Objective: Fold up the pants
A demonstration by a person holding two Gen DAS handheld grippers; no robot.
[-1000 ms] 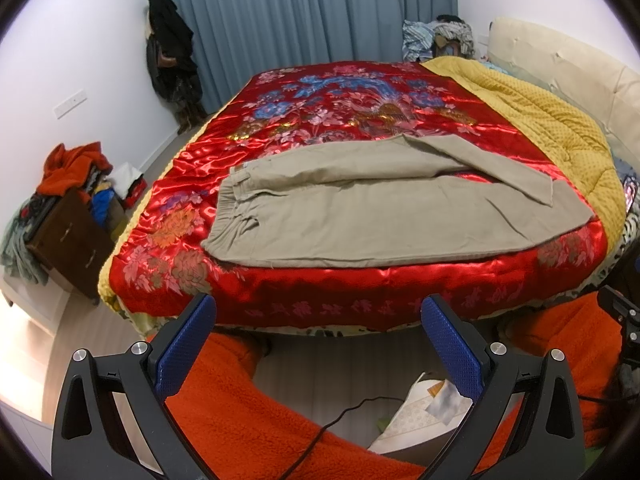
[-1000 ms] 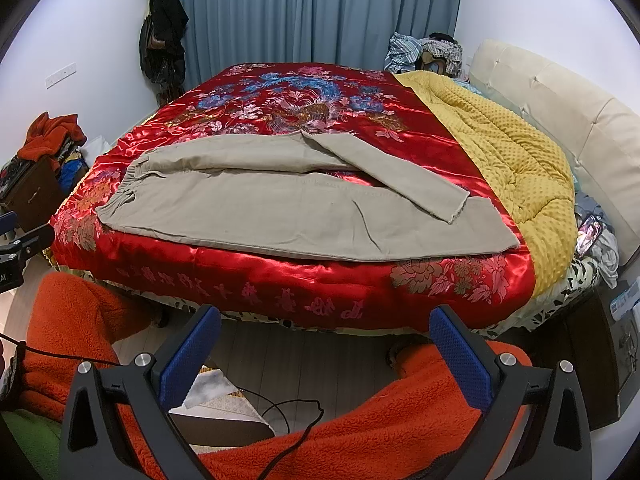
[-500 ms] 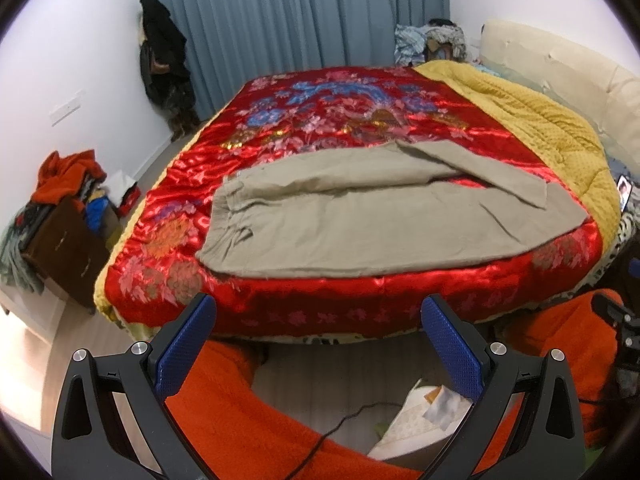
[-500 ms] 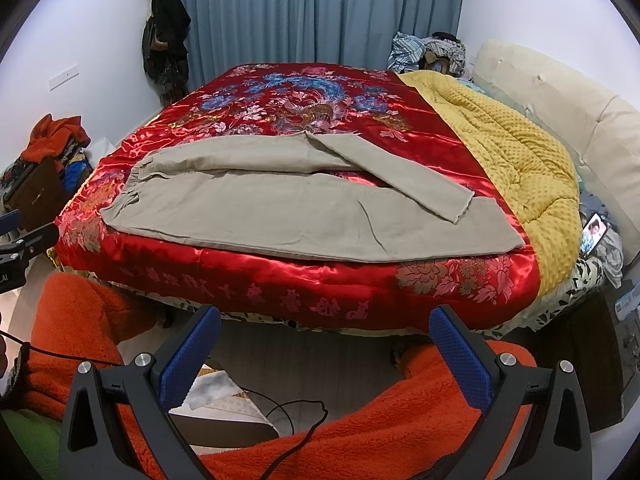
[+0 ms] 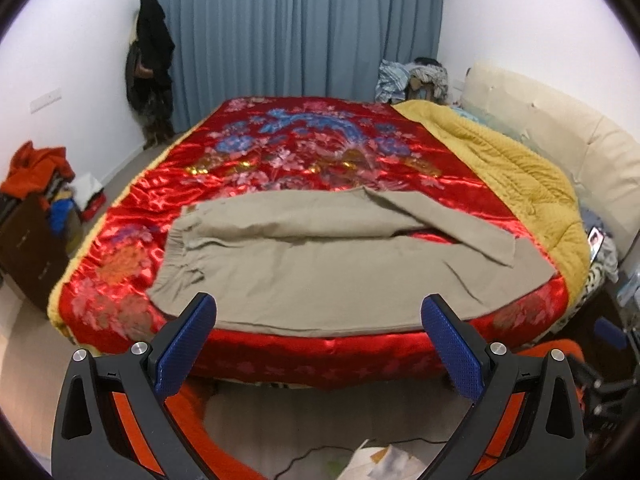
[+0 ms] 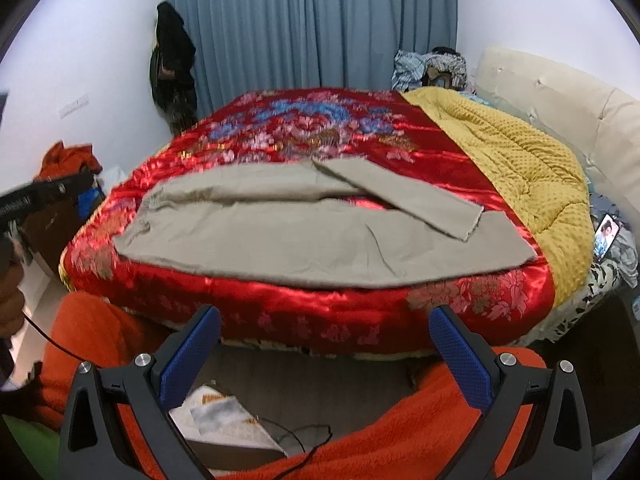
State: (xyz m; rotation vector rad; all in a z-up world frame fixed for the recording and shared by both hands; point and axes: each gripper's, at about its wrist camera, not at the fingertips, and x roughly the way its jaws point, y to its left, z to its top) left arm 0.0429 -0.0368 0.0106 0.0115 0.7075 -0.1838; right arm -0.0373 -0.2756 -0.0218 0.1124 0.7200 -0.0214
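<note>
Beige pants (image 5: 320, 268) lie flat on the red floral bedspread (image 5: 304, 152), waistband to the left, legs to the right. The upper leg's end is folded diagonally over the lower leg (image 5: 460, 228). The pants also show in the right wrist view (image 6: 304, 236). My left gripper (image 5: 318, 322) is open and empty, its fingertips just before the pants' near edge. My right gripper (image 6: 324, 330) is open and empty, in front of the bed's near side, short of the pants.
A yellow quilt (image 5: 516, 176) covers the bed's right side by a cream headboard (image 5: 560, 152). A phone (image 6: 606, 236) lies at the right edge. A dark cabinet with clothes (image 5: 28, 216) stands left. Orange-clad legs (image 6: 400, 436), paper and a cable are on the floor below.
Both grippers have moved forward toward the bed and risen; the pants look larger and nearer. The pants have not moved. Both grippers stay open.
</note>
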